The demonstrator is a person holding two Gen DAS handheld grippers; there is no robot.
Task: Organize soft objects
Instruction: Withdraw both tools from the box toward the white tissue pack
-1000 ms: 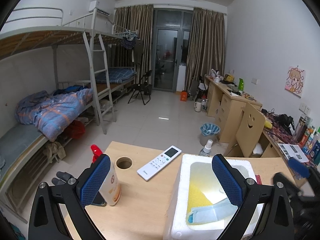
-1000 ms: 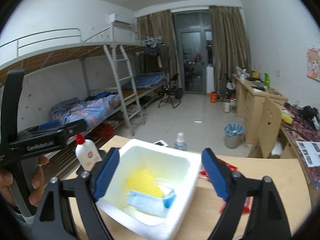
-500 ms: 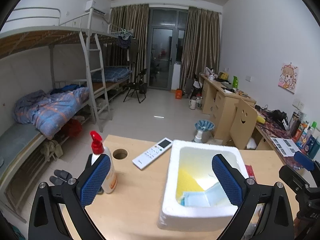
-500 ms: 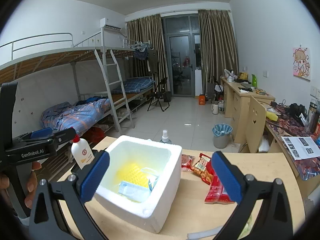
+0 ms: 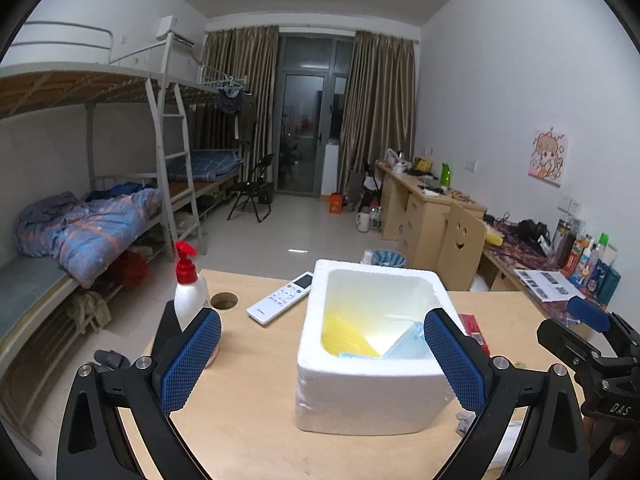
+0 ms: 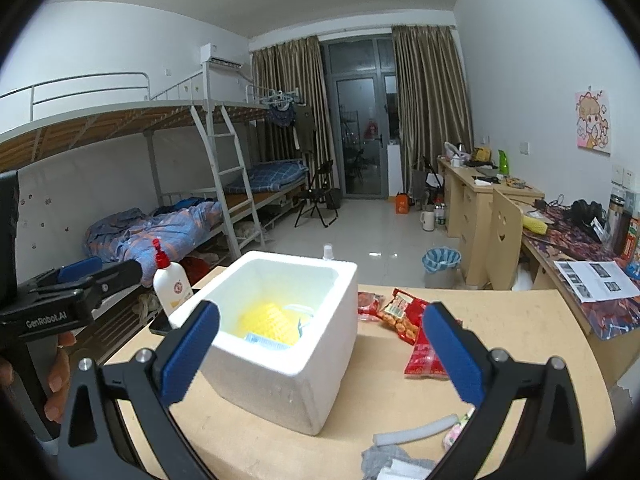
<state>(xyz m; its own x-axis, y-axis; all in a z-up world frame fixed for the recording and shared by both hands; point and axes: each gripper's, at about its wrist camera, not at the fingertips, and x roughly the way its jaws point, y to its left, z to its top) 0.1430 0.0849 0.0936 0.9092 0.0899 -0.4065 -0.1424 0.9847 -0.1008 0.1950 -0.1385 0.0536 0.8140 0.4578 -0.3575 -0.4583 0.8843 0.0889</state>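
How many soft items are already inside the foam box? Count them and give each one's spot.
2 visible. A yellow foam net lies on the floor of the foam box; a blue face mask lies beside it, against the yellow net's edge. The box walls may hide more.

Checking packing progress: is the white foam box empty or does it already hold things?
Not empty. The foam box holds a yellow sponge and a blue face mask at its bottom.

On your table (image 5: pixel 256 396): foam box (image 6: pixel 296 364) holding sponge (image 6: pixel 266 318) and probably a mask (image 6: pixel 264 345); bottle (image 5: pixel 190 294) left, snack packets (image 6: pixel 404 314) right.
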